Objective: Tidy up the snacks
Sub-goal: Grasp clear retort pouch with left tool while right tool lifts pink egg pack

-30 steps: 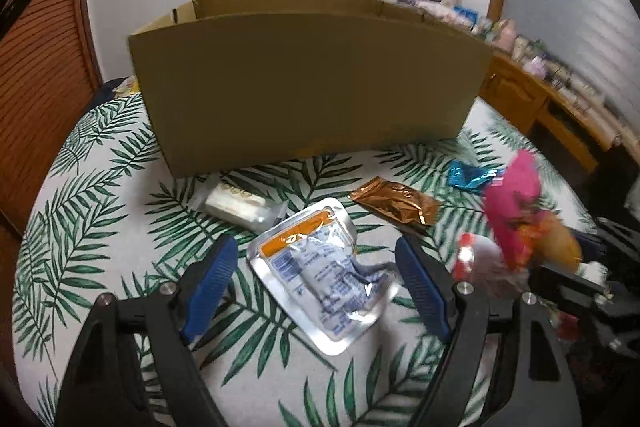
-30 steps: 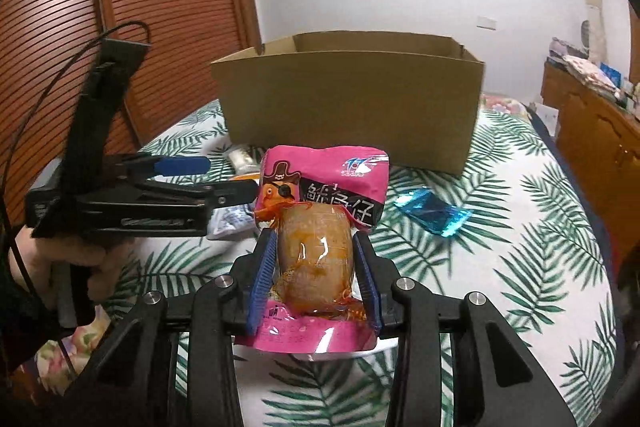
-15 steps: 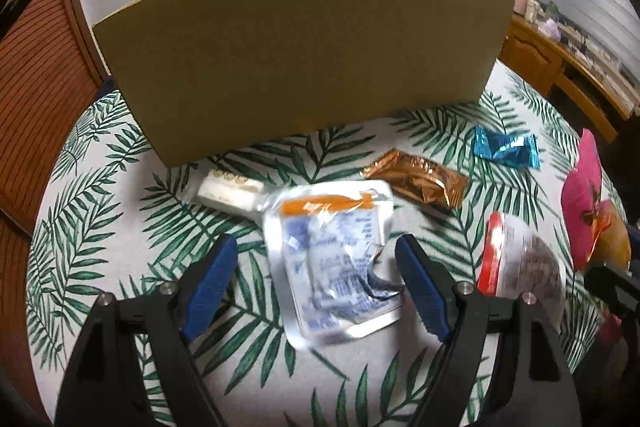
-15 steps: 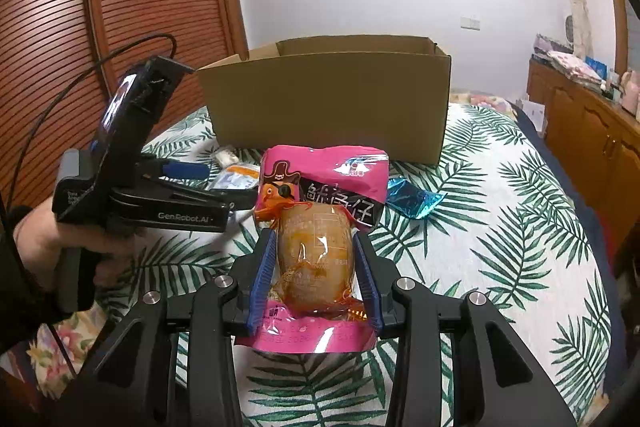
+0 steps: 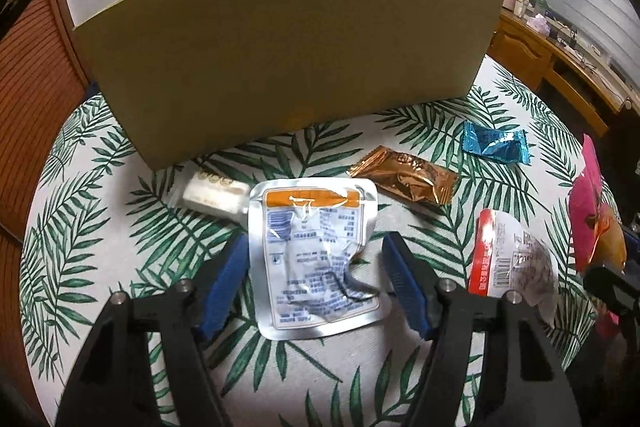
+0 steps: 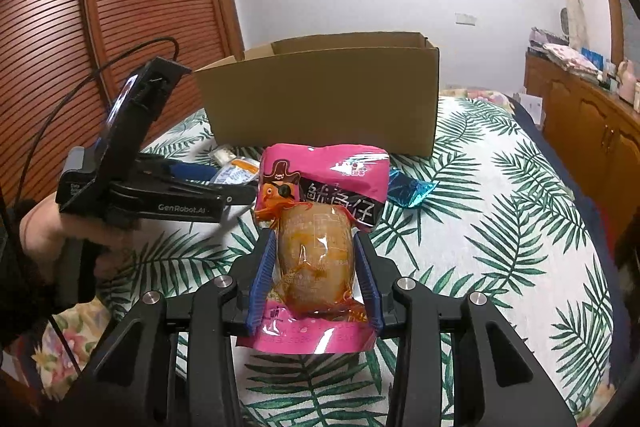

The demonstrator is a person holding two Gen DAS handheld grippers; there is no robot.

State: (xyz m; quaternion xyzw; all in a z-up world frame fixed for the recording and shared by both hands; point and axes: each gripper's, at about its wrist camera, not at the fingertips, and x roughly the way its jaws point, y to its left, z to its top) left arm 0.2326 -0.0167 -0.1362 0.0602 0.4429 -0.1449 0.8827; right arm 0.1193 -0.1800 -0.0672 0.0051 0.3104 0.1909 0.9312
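1. Right gripper (image 6: pixel 316 277): clamped on the pink snack pouch (image 6: pixel 320 223), pads on both sides of the bulging middle. Contents look like one firm lump; film looks slick. Hold looks solid, pouch is off the table.
2. Left gripper (image 5: pixel 314 281): jaws have just been closing, straddling the silver foil pouch (image 5: pixel 314 255), which lies flat on the leaf-print tablecloth (image 5: pixel 100 227). Left pad at the pouch edge, right pad apart, so no grip yet.
3. Foil pouch looks light, thin, crinkly and floppy. Likely to buckle under a side squeeze, so pinch a sealed edge.
4. Further out: red-and-white packet (image 5: pixel 512 259), white snack bar (image 5: pixel 214 191), copper wrapper (image 5: pixel 404 181), blue wrapper (image 5: pixel 496 146). All small and probably light.
5. Farthest: cardboard box (image 5: pixel 288 59), top open, probably the destination.
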